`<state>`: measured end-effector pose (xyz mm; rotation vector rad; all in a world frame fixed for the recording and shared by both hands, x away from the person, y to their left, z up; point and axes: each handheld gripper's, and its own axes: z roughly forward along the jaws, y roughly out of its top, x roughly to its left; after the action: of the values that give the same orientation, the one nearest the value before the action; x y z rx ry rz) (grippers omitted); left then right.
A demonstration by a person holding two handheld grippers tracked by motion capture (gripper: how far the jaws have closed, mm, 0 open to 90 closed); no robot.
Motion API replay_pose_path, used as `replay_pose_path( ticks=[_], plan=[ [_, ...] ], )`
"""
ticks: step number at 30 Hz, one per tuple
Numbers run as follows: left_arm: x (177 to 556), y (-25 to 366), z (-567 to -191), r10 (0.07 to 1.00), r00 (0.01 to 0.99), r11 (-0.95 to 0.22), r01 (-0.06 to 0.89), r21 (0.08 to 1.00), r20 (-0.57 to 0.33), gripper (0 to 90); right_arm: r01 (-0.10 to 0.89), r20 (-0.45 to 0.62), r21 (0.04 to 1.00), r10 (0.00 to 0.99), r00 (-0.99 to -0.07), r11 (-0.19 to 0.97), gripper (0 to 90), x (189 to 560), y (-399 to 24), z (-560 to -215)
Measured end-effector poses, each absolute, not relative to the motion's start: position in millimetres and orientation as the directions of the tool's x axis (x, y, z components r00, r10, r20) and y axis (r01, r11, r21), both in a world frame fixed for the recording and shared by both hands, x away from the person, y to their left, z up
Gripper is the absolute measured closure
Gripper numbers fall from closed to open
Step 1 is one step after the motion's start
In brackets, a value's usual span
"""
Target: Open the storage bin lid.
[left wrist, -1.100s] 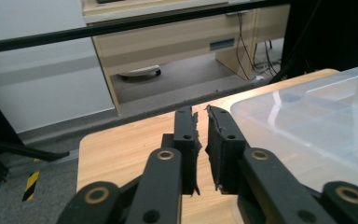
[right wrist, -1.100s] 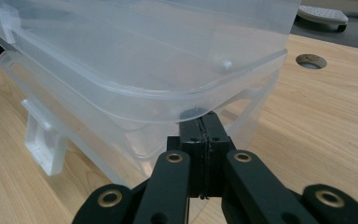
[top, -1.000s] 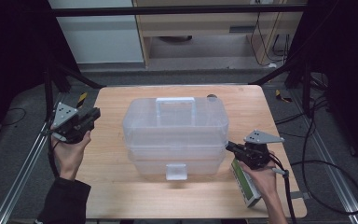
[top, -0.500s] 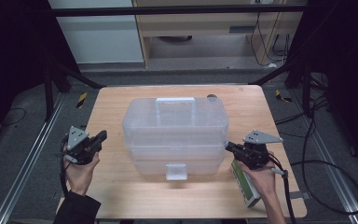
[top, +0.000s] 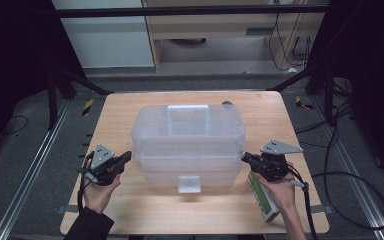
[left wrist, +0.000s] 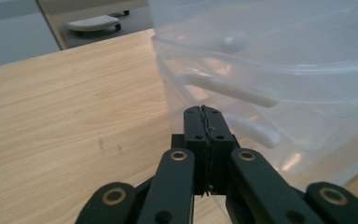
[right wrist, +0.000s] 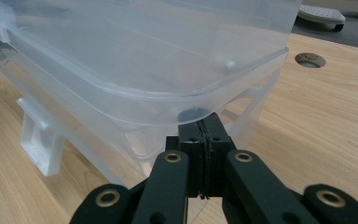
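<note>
A clear plastic storage box [top: 187, 135] with a lid, a white top handle [top: 188, 107] and a front latch [top: 189, 183] stands in the middle of the wooden table [top: 120, 115]. My left gripper [top: 126, 157] is shut and empty, its tips pointing at the box's left side, just short of the wall. In the left gripper view the closed jaws [left wrist: 204, 112] sit close before the box [left wrist: 284, 70]. My right gripper [top: 244, 157] is shut too, its tips at the box's right end. In the right gripper view they [right wrist: 203, 126] lie just under the lid rim of the box [right wrist: 144, 60].
A green and white carton [top: 262, 200] lies on the table's right front, partly under the right hand. A round hole [top: 226, 104] is in the tabletop behind the box. Black frame bars and cables stand around the table.
The left hand has come down and moved nearer the table's front and the box's left side. The right hand has kept still.
</note>
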<state>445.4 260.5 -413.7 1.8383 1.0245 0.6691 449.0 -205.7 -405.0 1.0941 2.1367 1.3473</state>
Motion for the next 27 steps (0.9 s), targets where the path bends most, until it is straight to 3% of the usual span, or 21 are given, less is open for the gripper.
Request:
replay_pose_path(
  ticks=[8,27],
  plan=[
    [442.5,249.8,-410.9,0.823,0.568,-0.273,0.345,0.898,0.032,89.1,0.409,0.08,0.882,0.78,-0.62,0.234,89.3,449.0,-205.5,-404.7],
    [451.1,247.1,-396.0,0.821,0.571,-0.241,0.316,0.918,0.019,89.1,0.393,0.094,0.898,0.783,-0.615,0.2,89.6,454.1,-206.2,-392.1]
  ],
)
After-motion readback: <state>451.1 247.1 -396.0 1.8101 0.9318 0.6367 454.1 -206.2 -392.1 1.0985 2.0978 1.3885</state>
